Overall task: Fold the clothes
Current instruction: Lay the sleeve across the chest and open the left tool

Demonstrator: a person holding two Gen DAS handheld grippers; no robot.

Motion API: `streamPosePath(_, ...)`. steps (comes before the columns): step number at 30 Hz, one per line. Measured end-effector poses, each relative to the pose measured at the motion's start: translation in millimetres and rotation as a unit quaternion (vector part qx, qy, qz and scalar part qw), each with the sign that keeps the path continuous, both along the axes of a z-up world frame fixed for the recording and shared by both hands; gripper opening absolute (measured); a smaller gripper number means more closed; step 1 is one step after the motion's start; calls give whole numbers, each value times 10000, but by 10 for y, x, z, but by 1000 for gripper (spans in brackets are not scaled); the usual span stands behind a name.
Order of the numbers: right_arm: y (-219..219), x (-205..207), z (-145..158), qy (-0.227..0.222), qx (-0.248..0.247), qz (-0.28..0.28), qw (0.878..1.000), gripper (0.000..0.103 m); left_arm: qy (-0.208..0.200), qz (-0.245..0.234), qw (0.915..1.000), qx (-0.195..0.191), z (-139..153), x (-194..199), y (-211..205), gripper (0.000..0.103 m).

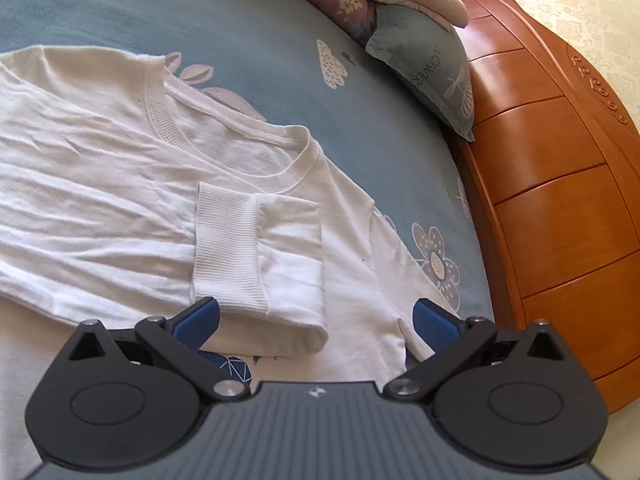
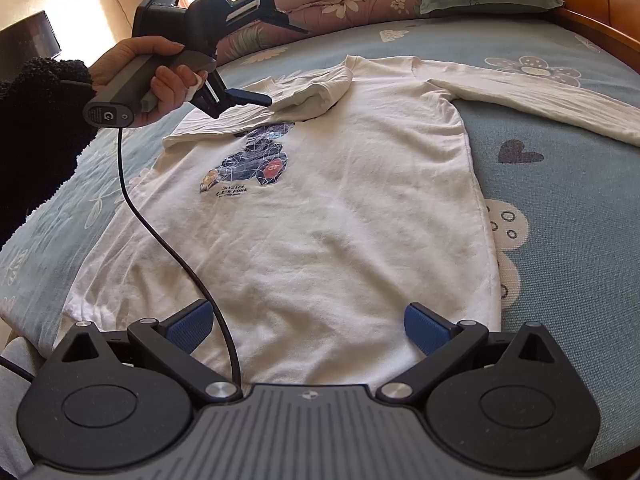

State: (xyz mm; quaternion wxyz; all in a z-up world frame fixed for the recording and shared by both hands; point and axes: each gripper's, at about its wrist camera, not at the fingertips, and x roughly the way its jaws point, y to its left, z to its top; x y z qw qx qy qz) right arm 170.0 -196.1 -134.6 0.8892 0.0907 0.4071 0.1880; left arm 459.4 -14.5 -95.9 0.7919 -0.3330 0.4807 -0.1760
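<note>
White cotton fills both views: the long-sleeved shirt (image 2: 320, 208) lies face up on the blue bedsheet (image 2: 560, 184). At upper left of the right wrist view we see the hand (image 2: 140, 76) carrying our left gripper (image 2: 256, 100) over the sleeve (image 1: 256, 248) folded across the chest; its fingers are spread, gripping nothing, probably so the cuff can rest. Lower centre, our right gripper (image 2: 308, 330) gapes empty over the hem. Far right, the other sleeve (image 2: 540, 96) stretches unfolded.

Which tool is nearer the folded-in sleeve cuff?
Left. The left tool hovers open right over the cuff; the right tool, also open, sits at the shirt's hem, far from it.
</note>
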Motion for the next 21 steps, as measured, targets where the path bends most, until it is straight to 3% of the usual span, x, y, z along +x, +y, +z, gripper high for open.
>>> streamPosePath(3,2,3,-3,-6,-15,10,10000,103,96,48,9999,58,-87,67,-74,102)
streamPosePath(8,14,6,-8,-16,-51,16,10000,103,-116,18,9999,33,22,258,-321,102)
streamPosePath(15,28,10,-11,-28,-95,31,9999,103,-555,-787,9953,-47,292,316,-908,102)
streamPosePath(21,24,7,-2,-19,-61,26,10000,103,-403,-1016,9938,203,340,27,-705,102)
